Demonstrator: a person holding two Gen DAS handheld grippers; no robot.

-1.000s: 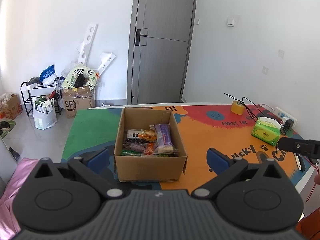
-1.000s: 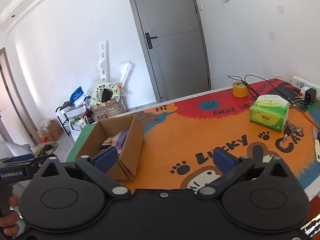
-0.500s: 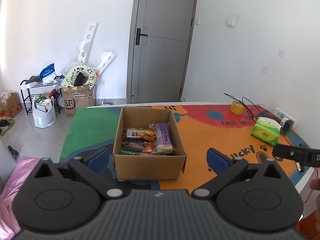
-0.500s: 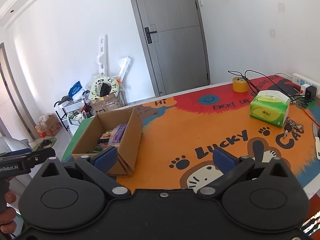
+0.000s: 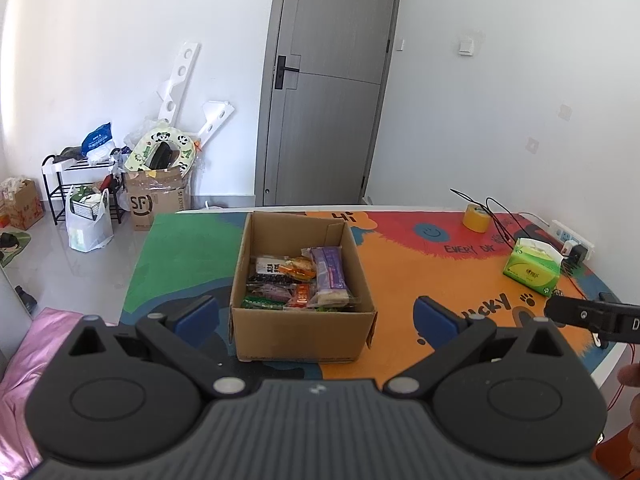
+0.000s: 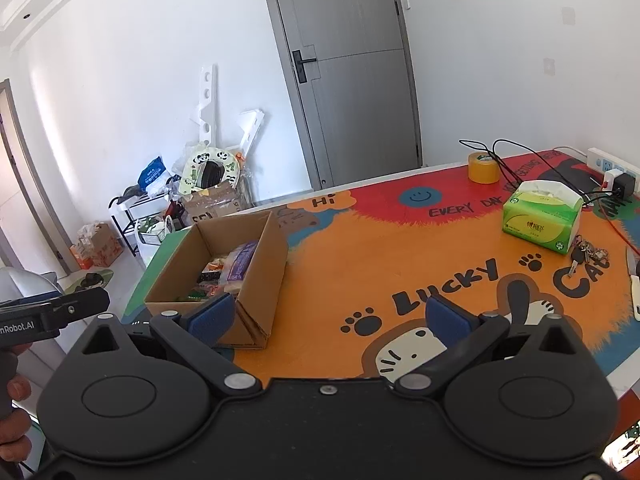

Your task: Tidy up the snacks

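Observation:
An open cardboard box point(image 5: 300, 332) stands on the colourful table mat point(image 5: 404, 276). Several wrapped snacks point(image 5: 304, 280) lie inside, among them a purple packet point(image 5: 330, 270). My left gripper point(image 5: 316, 316) is open and empty, held back from the box's near wall. The box also shows in the right wrist view point(image 6: 256, 276), left of centre. My right gripper point(image 6: 328, 314) is open and empty above the mat, to the right of the box.
A green tissue box point(image 6: 542, 216), a yellow tape roll point(image 6: 484, 167), keys point(image 6: 586, 252), black cables and a power strip point(image 6: 612, 168) sit at the table's right. Floor clutter, a rack and a grey door point(image 5: 332, 88) lie beyond the table.
Both grippers have drawn back slightly and risen, so the box looks a little farther off. Both stay open and empty.

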